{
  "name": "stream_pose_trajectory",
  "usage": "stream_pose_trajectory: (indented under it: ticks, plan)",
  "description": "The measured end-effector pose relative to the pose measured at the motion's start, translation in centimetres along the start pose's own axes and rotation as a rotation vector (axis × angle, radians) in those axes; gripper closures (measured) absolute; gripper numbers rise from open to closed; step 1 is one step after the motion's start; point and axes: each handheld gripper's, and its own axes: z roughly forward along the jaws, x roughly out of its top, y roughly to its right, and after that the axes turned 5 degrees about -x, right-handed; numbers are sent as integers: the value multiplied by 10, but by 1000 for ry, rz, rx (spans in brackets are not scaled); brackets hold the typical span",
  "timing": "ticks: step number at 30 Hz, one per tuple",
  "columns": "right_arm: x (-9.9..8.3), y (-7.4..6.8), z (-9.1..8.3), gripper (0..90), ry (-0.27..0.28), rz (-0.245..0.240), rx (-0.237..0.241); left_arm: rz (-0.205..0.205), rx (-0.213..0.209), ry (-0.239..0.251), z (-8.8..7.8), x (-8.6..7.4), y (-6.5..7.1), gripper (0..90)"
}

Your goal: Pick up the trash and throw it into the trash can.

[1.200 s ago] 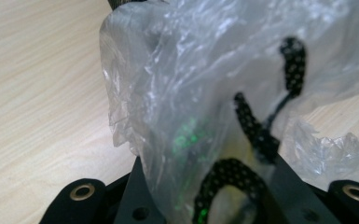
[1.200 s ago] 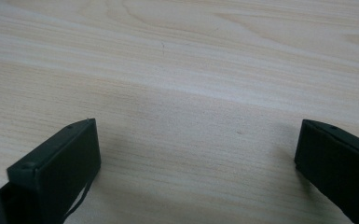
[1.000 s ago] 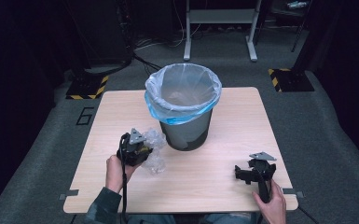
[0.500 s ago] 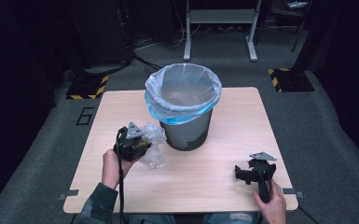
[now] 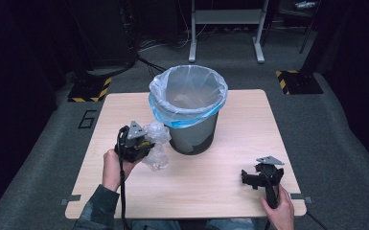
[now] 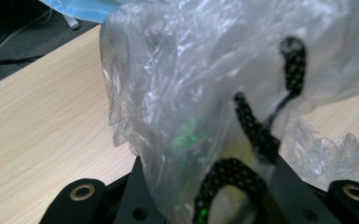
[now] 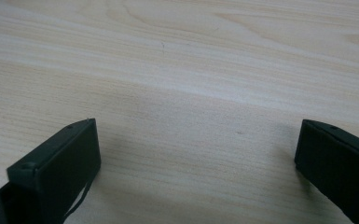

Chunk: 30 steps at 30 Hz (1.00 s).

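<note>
High view shows the left hand-held gripper [image 5: 146,141] clamped on crumpled plastic [image 5: 156,146], lifting; next, carry it over the bin [image 5: 188,108].

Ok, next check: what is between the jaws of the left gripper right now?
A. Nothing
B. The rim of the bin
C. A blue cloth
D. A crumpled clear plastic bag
D. The left gripper is shut on the crumpled clear plastic bag, held above the table beside the lined bin; the left gripper view shows the film bunched right at its jaws.
</note>
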Motion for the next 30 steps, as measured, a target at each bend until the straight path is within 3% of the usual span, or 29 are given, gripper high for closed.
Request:
stream_pose_trajectory:
  ticks: [10,17,30]
  plan:
    - [0,0,0,0,1,0,0,31,20,25,-15,16,-1,778]
    - [0,0,0,0,5,2,-1,31,25,37,-24,23,-5,779]
    - [0,0,0,0,1,1,-1,65,45,79,-41,53,-10,779]
